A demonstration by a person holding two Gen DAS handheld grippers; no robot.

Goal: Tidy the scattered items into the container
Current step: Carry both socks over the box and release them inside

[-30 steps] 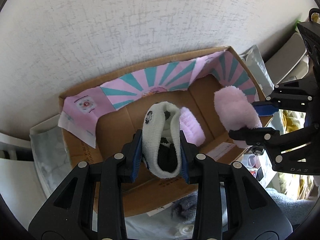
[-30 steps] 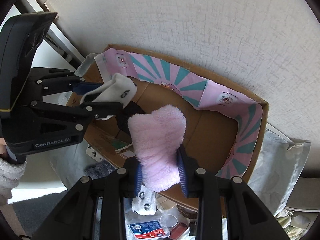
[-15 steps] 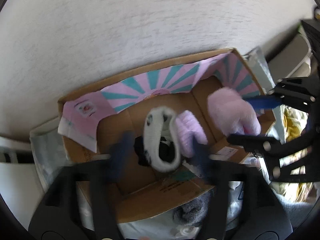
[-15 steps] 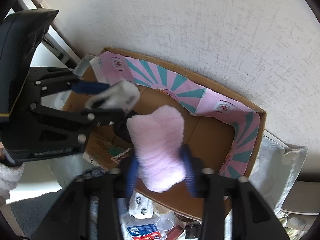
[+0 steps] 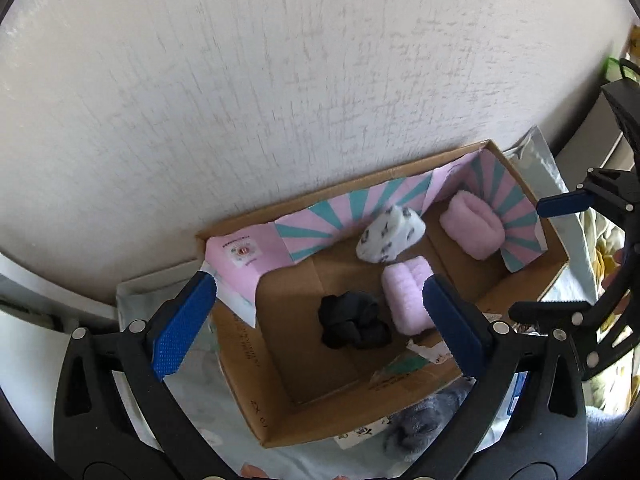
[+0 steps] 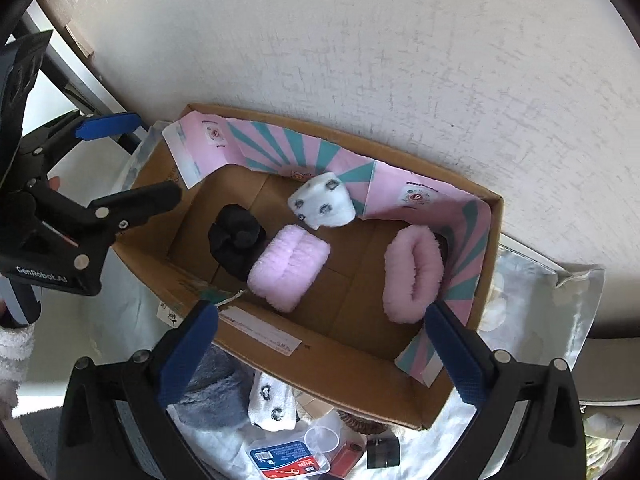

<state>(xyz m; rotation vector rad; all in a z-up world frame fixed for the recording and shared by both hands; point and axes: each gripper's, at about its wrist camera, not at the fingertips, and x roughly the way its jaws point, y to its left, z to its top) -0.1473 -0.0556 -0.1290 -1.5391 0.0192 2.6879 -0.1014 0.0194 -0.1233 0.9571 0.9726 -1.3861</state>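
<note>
Both claws, left [image 5: 320, 328] and right [image 6: 320, 354], opening wide, empty, above the box [image 6: 344, 344]. Risk: descending carelessly, a finger snags its rim.

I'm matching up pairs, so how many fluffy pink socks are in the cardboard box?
2. One pink sock lies mid-floor beside the black bundle; the other pink sock sits at the striped end of the box. None seems hidden underneath.

Cardboard box [image 6: 460, 396] on cluttered white surface [image 6: 132, 312]

Pink socks [image 6: 289, 268], brown box [image 6: 348, 356], blue-padded claws [image 6: 320, 354].
</note>
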